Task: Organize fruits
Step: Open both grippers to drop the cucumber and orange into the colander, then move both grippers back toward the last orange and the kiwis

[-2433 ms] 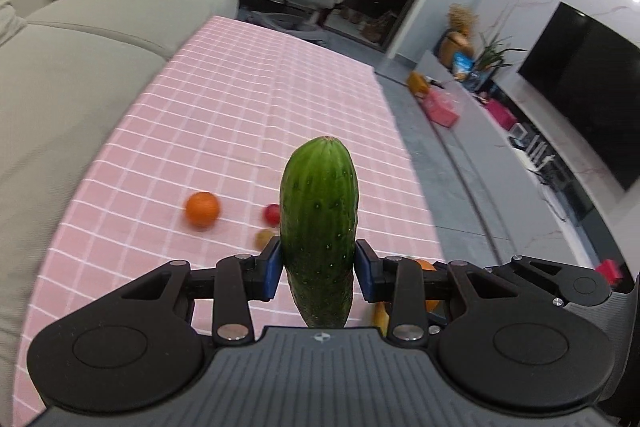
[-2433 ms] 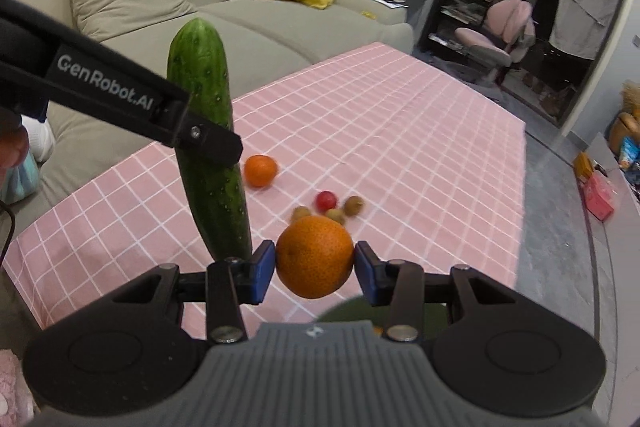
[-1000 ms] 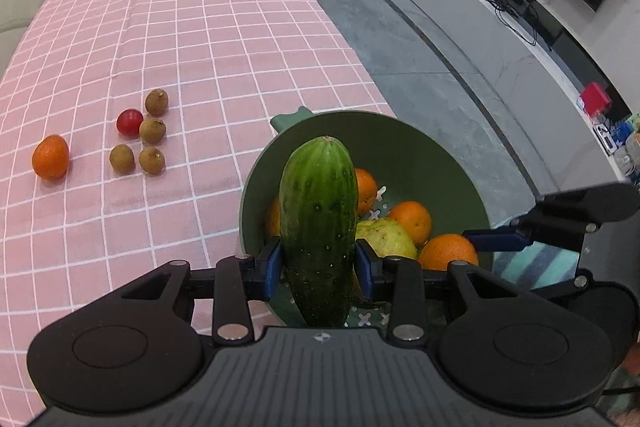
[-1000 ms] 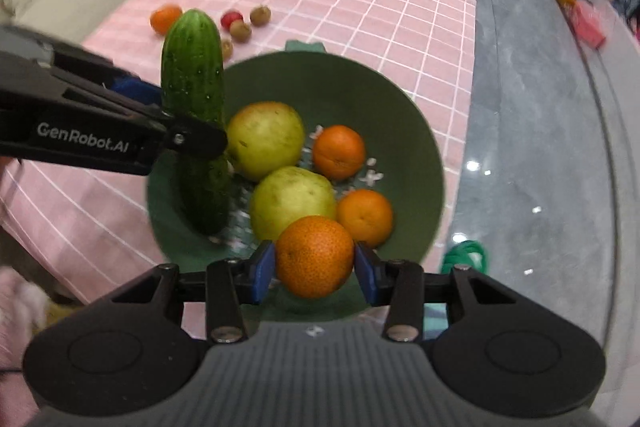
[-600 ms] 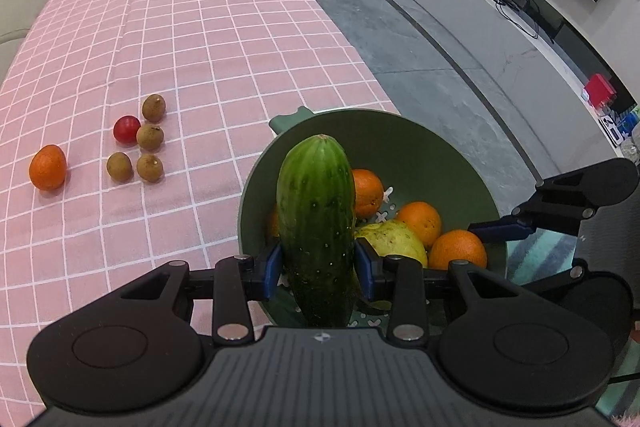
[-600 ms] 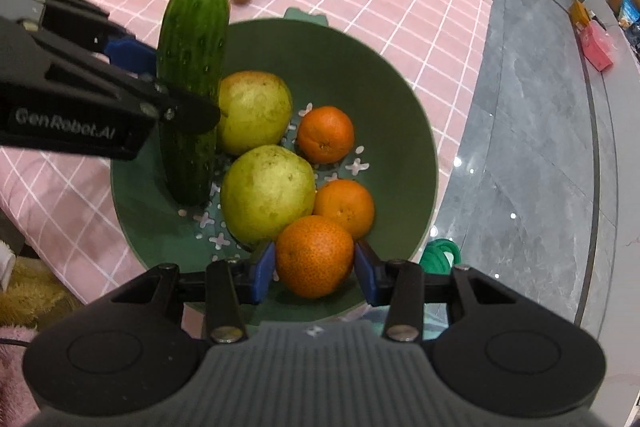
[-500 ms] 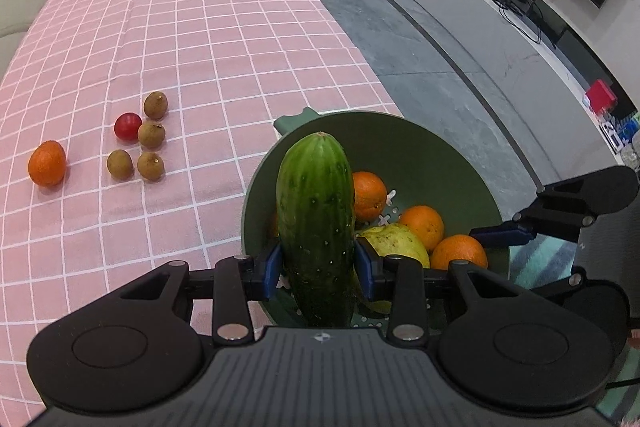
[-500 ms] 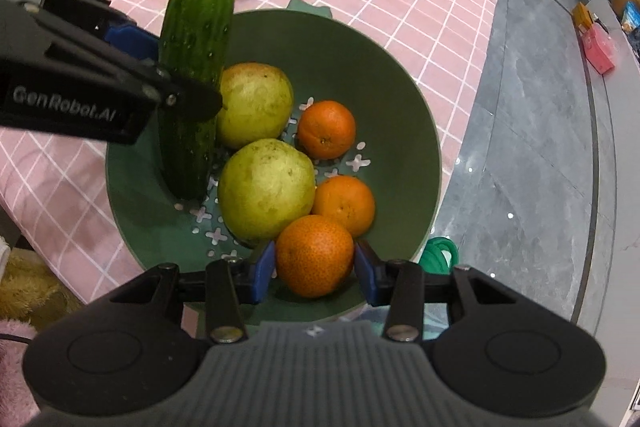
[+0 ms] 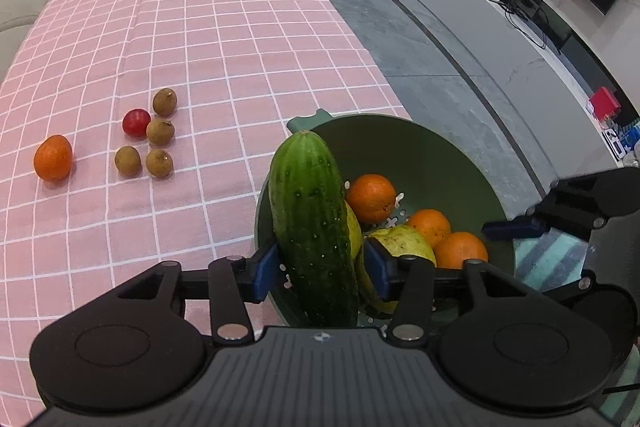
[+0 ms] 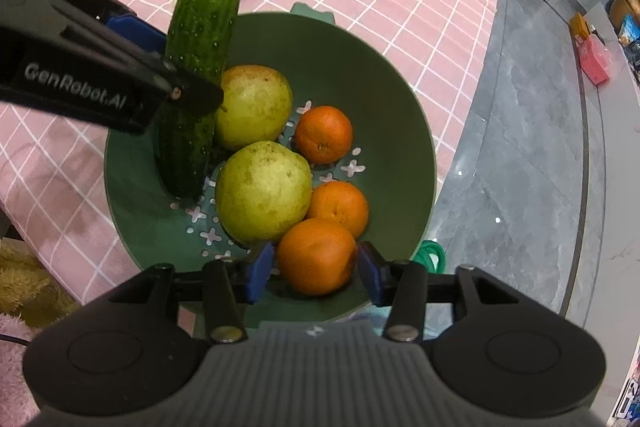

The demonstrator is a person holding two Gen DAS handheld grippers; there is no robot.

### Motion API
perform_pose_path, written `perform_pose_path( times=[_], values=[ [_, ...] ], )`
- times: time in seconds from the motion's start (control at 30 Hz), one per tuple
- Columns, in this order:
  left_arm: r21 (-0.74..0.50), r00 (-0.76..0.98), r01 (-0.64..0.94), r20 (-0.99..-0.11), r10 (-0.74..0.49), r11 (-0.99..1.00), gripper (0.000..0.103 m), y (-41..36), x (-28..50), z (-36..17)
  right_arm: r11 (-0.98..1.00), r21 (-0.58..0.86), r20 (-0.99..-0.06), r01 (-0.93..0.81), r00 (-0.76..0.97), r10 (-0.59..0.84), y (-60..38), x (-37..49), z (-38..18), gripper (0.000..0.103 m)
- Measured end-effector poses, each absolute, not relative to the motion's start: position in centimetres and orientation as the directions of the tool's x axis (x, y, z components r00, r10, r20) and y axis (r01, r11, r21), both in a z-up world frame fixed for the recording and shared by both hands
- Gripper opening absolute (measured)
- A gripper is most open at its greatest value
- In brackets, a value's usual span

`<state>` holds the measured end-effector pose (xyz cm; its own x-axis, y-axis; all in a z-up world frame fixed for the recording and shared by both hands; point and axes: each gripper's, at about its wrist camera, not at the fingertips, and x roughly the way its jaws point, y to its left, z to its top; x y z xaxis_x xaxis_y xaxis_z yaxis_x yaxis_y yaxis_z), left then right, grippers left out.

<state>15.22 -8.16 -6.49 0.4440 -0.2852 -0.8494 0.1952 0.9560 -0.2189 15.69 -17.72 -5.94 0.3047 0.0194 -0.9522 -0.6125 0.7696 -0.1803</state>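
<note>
Both sets of jaws have just been opening over the green colander (image 10: 400, 99): left gripper (image 9: 322, 265) stands apart around the cucumber (image 9: 312, 227), right gripper (image 10: 314, 269) around the orange (image 10: 316, 255). Both fruits now rest inside; small fruits (image 9: 160, 131) remain on the bench (image 9: 200, 27).

Left wrist view: looks forward and steeply down along the left hand-held gripper (image 9: 320, 269), close above the near rim of the round dark-green perforated plastic bowl (image 9: 432, 151). It faces past the bowl along the pink white-checked cloth on the bench (image 9: 224, 27).

Right wrist view: looks almost straight down into the same bowl (image 10: 384, 91) from close above its near rim, along the right hand-held gripper (image 10: 316, 273).

Shared: the bowl and its contents, and the loose small fruit on the cloth beyond the bowl. Each view catches the other hand-held gripper at the bowl's side.
</note>
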Motion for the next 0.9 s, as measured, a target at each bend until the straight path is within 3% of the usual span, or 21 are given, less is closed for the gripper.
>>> perform_pose_path(
  times=[0.2, 0.33, 0.53, 0.9],
  values=[
    [-0.194, 0.478, 0.207, -0.835, -0.272, 0.959, 0.07, -7.9, 14.2, -5.0, 0.774, -0.205, -0.934, -0.599, 0.356, 0.028, -17.6, 15.3, -4.1, 0.064],
    [-0.194, 0.515, 0.224, -0.809, -0.285, 0.955, 0.07, -7.2, 13.3, -3.3, 0.786, -0.224, -0.91, -0.576, 0.412, 0.043, -17.3, 14.9, -2.7, 0.072],
    [-0.193, 0.572, 0.201, -0.773, -0.275, 0.96, 0.07, -5.5, 12.2, -1.2, 0.819, -0.223, -0.874, -0.528, 0.481, 0.073, -16.5, 14.3, -1.1, 0.073],
    [-0.172, 0.703, 0.052, -0.693, -0.159, 0.984, 0.07, 0.5, 10.2, 1.5, 0.893, -0.041, -0.785, -0.448, 0.567, 0.248, -13.2, 14.6, 1.0, 0.073]
  ],
)
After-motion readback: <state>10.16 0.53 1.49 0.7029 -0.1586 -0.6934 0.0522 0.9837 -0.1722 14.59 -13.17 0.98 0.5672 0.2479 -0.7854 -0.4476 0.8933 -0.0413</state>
